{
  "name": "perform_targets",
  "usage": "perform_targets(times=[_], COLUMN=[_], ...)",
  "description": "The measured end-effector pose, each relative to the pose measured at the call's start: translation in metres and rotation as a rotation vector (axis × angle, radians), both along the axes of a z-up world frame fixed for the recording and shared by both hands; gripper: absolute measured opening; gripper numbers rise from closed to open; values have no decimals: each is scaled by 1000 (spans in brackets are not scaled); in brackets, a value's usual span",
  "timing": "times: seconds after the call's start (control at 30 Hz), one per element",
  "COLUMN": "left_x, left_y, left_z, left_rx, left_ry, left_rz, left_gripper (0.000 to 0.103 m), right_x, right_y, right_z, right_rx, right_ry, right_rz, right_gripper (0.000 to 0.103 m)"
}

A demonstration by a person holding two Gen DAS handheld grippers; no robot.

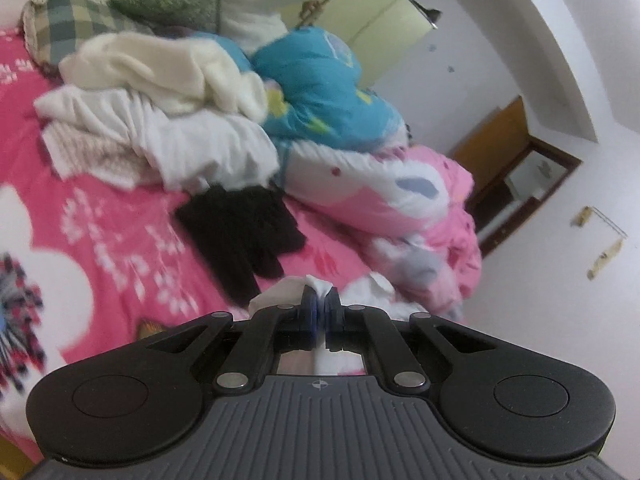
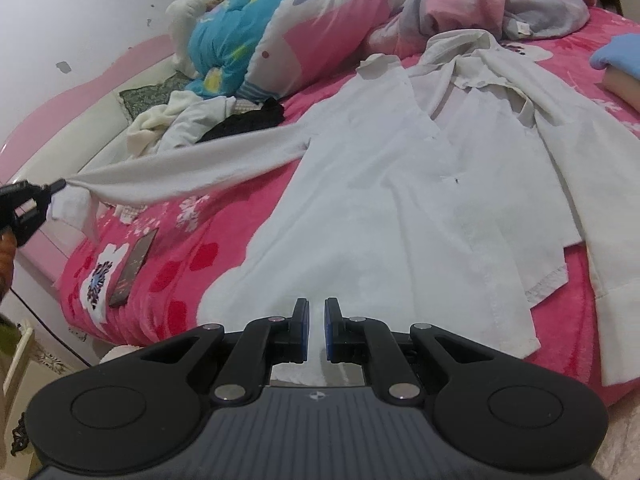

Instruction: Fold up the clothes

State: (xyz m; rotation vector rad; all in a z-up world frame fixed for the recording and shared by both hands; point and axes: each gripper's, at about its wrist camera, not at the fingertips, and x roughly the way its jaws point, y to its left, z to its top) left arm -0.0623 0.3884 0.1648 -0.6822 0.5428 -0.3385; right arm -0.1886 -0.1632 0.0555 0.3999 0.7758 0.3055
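Left gripper (image 2: pixel 60 185): fingers closed on the cuff of the white shirt (image 2: pixel 400 200), sleeve (image 2: pixel 180 178) drawn taut out to the left above the pink bed cover (image 2: pixel 192 256). A phone (image 2: pixel 134 266) lies on the cover beneath the sleeve. Shirt body spread flat mid-bed. Right gripper (image 2: pixel 316 320): fingers slightly parted over the lower hem; whether they pinch cloth cannot be told.

Left claw (image 1: pixel 321 307) (clamped), white cloth (image 1: pixel 316 284)

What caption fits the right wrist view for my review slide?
White shirt spread on the pink bedspread; left gripper pulls its sleeve taut, right gripper jaws slightly apart over the hem.
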Motion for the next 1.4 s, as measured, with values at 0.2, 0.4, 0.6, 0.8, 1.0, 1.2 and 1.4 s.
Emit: perform_targets(times=[0.2, 0.4, 0.6, 0.8, 1.0, 1.2, 1.4], left_x=[22, 14, 9, -6, -41, -63, -72], left_y=[25, 40, 54, 82, 62, -24, -58], left_z=[-17, -58, -99, -119, -81, -77, -93], left_rx=[-41, -87, -172, -253, 18, 320, 417], left_ry=[83, 193, 301, 330, 186, 168, 162], left_rz=[19, 20, 14, 87, 107, -45, 11], left_gripper=[1, 2, 3, 28, 35, 58, 58], right_x=[11, 22, 24, 23, 23, 24, 21], right_y=[7, 15, 21, 24, 30, 39, 44], right_z=[-6, -13, -15, -15, -11, -14, -11], right_rx=[-15, -29, -40, -50, -66, -72, -84], right_ry=[33, 64, 71, 79, 69, 73, 71], right_rz=[-4, 9, 21, 19, 27, 37, 48], right_gripper=[8, 8, 8, 9, 24, 24, 25])
